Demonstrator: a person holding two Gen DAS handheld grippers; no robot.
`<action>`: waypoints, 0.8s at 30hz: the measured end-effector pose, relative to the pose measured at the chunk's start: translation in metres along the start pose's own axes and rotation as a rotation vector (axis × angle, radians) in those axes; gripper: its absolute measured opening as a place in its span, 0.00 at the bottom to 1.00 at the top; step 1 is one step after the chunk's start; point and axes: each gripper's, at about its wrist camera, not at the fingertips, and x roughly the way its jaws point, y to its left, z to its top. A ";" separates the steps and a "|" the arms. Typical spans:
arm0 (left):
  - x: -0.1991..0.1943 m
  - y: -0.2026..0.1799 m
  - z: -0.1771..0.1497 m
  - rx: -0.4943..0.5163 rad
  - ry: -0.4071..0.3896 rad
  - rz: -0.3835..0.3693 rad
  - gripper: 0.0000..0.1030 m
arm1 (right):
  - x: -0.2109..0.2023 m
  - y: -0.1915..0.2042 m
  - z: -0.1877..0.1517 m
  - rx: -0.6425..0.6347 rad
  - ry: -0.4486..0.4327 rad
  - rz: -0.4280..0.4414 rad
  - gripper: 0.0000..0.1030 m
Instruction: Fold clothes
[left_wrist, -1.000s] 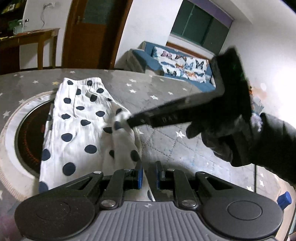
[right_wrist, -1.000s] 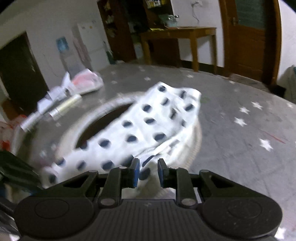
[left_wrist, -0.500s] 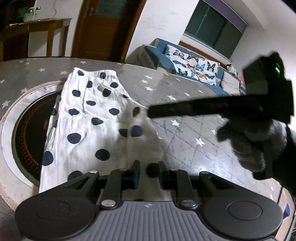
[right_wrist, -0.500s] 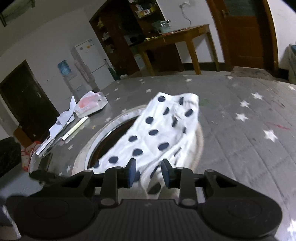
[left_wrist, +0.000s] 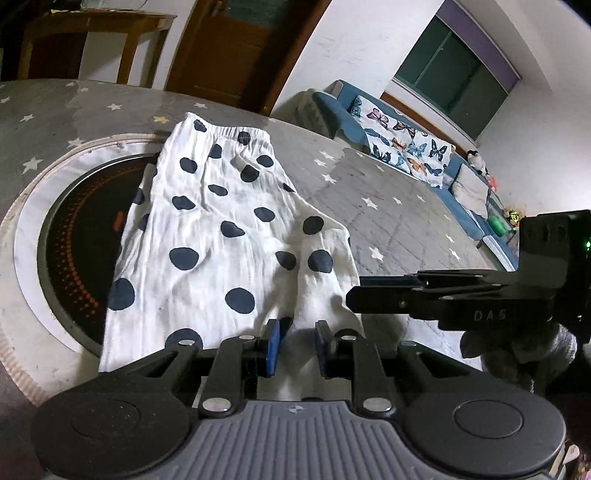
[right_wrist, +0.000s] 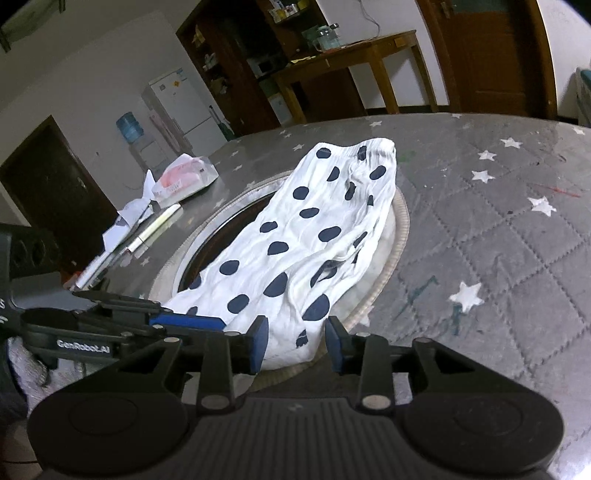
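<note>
The polka-dot garment (left_wrist: 221, 236) lay flat and lengthwise on the bench (right_wrist: 498, 229), white with dark blue spots, its elastic waistband at the far end, draped across the round dark cooktop (left_wrist: 77, 251) set into the quilted, star-printed cover; its near hem bunched in soft ridges just before both tools; the left tool (left_wrist: 295, 347) hung over that hem with its blue-padded jaws parted, gripping nothing; the right tool (right_wrist: 295, 343) likewise stood open, empty, at the hem's right corner; a plastic bag (right_wrist: 184, 177) and papers (right_wrist: 129, 218) lay well apart to the left.
</note>
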 end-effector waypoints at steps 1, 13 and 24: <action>0.000 0.001 0.000 -0.003 -0.001 0.000 0.22 | 0.001 0.001 -0.001 -0.008 0.003 -0.007 0.33; -0.012 0.011 -0.001 0.001 -0.021 0.025 0.27 | -0.014 0.019 -0.004 -0.078 0.020 -0.108 0.05; -0.027 0.021 -0.010 0.076 -0.028 0.098 0.27 | -0.026 0.032 -0.002 -0.124 0.043 -0.273 0.16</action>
